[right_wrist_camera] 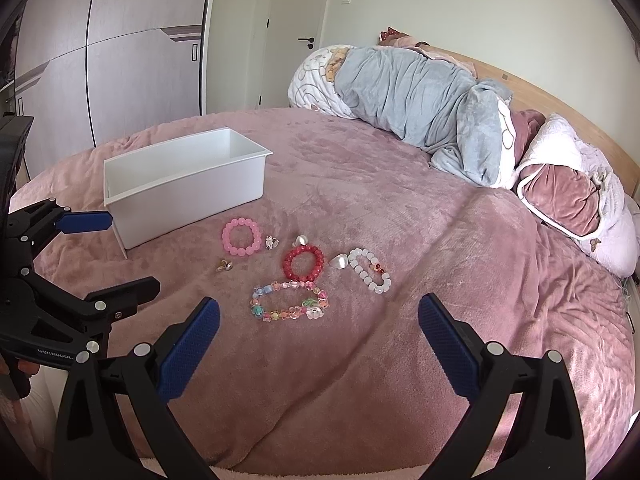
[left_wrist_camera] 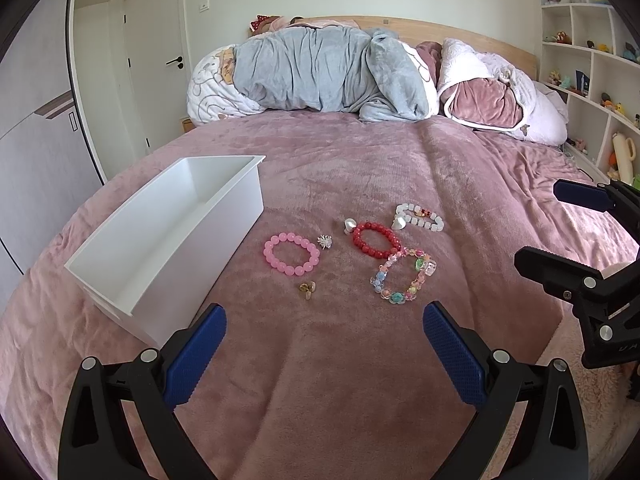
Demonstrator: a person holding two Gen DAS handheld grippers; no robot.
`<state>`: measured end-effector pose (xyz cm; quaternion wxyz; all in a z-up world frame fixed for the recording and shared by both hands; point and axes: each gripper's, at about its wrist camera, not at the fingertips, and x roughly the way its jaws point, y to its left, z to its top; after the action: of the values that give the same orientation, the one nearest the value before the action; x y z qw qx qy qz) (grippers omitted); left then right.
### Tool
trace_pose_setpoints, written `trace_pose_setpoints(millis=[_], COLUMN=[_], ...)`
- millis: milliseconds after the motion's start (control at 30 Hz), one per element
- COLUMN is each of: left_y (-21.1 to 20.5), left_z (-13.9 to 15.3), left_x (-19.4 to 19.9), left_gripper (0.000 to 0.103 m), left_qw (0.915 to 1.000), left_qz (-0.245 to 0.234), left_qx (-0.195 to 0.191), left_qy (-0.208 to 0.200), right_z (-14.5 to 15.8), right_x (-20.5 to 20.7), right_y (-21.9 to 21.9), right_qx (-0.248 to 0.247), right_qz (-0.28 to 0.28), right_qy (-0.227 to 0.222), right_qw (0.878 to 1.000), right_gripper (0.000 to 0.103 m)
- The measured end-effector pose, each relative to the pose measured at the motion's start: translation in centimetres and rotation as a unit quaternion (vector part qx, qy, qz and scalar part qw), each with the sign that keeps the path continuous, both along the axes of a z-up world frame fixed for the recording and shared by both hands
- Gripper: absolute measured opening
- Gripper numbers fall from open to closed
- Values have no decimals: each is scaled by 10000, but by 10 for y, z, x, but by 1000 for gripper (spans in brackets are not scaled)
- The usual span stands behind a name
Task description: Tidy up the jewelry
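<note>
Jewelry lies on a pink bedspread: a pink bead bracelet, a red bead bracelet, a white bead bracelet, a multicoloured bead bracelet, a small silver piece, a gold piece and two pearly pieces. An empty white box stands to their left. My left gripper is open and empty, short of the jewelry. My right gripper is open and empty, near the multicoloured bracelet.
Rolled grey and pink bedding and pillows lie along the wooden headboard. White shelves with toys stand at the right. A wardrobe and a door stand beyond the bed on the left.
</note>
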<state>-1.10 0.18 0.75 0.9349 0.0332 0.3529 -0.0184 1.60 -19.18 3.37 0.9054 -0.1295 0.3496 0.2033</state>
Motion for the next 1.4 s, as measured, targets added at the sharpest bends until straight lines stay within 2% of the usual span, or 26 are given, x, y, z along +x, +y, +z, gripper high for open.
trace_pose_setpoints(millis=[1400], left_y=[-1], left_z=[-8], left_x=[4], left_gripper=[100], left_qw=[10000], left_qz=[41], left_qx=[3], left_qy=[69], right_z=[1], right_x=[-1], right_y=[-4], right_qx=[21], right_qz=[-18], right_qy=[-20], right_qw=[10000], right_gripper=[98])
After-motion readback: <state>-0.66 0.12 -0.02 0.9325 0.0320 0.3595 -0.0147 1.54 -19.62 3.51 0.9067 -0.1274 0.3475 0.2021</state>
